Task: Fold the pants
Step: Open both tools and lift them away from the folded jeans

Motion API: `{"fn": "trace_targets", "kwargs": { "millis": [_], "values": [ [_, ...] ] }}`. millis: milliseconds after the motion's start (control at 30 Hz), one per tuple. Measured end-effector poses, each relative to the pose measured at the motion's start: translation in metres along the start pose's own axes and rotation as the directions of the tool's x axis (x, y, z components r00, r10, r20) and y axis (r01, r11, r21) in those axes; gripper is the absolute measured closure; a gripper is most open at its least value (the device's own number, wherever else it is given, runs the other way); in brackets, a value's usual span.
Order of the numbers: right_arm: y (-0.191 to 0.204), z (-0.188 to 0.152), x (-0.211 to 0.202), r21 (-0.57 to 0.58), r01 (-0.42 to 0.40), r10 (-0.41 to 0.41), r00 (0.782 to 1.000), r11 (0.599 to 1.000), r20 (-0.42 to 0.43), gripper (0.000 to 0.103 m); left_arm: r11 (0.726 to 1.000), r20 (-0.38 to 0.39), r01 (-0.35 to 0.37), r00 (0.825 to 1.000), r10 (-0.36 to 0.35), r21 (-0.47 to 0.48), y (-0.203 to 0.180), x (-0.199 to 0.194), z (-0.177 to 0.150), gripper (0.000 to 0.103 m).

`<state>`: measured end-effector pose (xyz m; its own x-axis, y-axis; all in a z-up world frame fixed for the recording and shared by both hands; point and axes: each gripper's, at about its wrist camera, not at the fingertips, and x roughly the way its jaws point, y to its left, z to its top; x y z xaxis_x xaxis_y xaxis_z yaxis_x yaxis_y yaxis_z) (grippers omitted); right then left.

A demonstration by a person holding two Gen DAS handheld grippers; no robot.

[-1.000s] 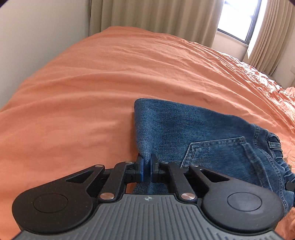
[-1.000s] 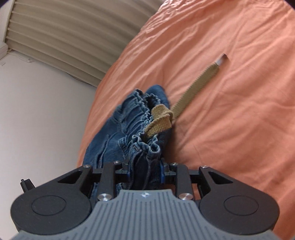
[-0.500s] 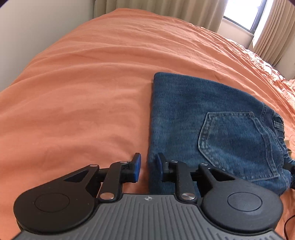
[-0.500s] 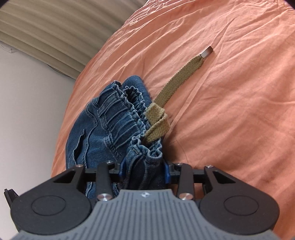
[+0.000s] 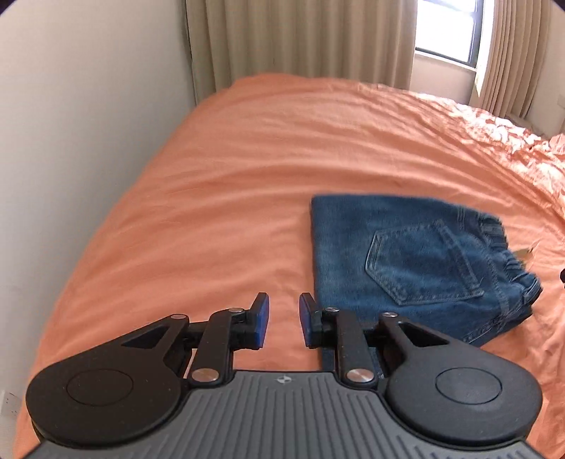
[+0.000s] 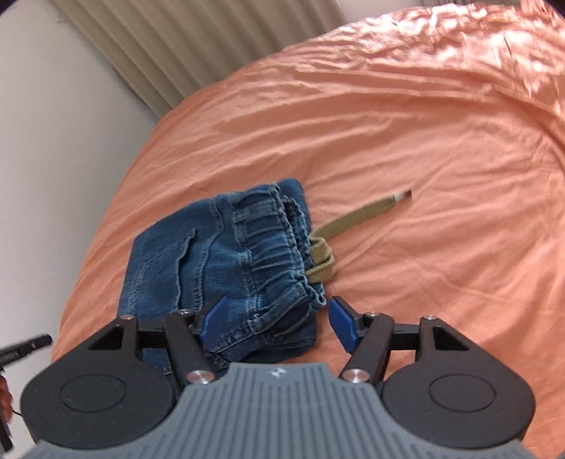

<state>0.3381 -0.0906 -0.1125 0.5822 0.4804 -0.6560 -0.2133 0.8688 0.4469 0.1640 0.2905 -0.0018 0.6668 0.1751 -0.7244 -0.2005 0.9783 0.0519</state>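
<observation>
The folded jeans (image 5: 416,268) lie flat on the orange bed (image 5: 229,212), at two o'clock from the left gripper (image 5: 283,325), whose fingers stand apart and empty. The right gripper (image 6: 279,326) is opening above the waistband, touching nothing; a tan drawstring (image 6: 356,215) trails toward two o'clock.

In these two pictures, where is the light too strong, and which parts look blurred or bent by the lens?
Left wrist view: the window is blown out white; sunlit bedsheet glares at the far right; the folded jeans look slightly motion-smeared; wall and curtains bow outward from the fisheye. Right wrist view: glare on the sheet at upper right; the jeans and drawstring are soft with blur; the curtains curve strongly.
</observation>
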Motion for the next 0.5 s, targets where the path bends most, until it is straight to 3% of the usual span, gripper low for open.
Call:
{"fn": "trace_targets", "kwargs": {
  "millis": [67,167,300,367,400,433,500],
  "values": [
    [0.019,0.002,-0.036,-0.085,-0.017,0.022,0.998,0.996,0.058,0.035,1.0,0.066,-0.016,0.998,0.014,0.021,0.0,-0.039,0.016,0.074],
    [0.048,-0.005,-0.092,-0.203,-0.013,0.045,0.988,0.979,0.151,0.029,0.995,0.167,-0.062,0.985,0.049,0.074,-0.013,-0.105,0.03,0.058],
    [0.077,-0.03,-0.151,-0.307,-0.023,0.102,0.965,0.952,0.242,0.022,0.984,0.294,-0.124,0.952,0.083,0.125,-0.039,-0.177,0.017,0.051],
    [0.087,-0.046,-0.174,-0.339,-0.016,0.117,0.953,0.941,0.279,0.023,0.982,0.368,-0.139,0.926,0.084,0.125,-0.052,-0.201,0.001,0.032],
    [0.091,-0.055,-0.183,-0.356,-0.008,0.121,0.948,0.934,0.294,0.023,0.984,0.392,-0.135,0.917,0.078,0.12,-0.059,-0.209,-0.008,0.013],
    [0.095,-0.063,-0.191,-0.372,0.003,0.121,0.944,0.928,0.308,0.023,0.985,0.414,-0.118,0.908,0.058,0.122,-0.068,-0.217,-0.018,0.007],
    [0.1,-0.081,-0.203,-0.397,0.027,0.114,0.938,0.918,0.328,0.023,0.99,0.435,-0.093,0.899,0.038,0.106,-0.084,-0.225,-0.04,0.006]
  ]
}}
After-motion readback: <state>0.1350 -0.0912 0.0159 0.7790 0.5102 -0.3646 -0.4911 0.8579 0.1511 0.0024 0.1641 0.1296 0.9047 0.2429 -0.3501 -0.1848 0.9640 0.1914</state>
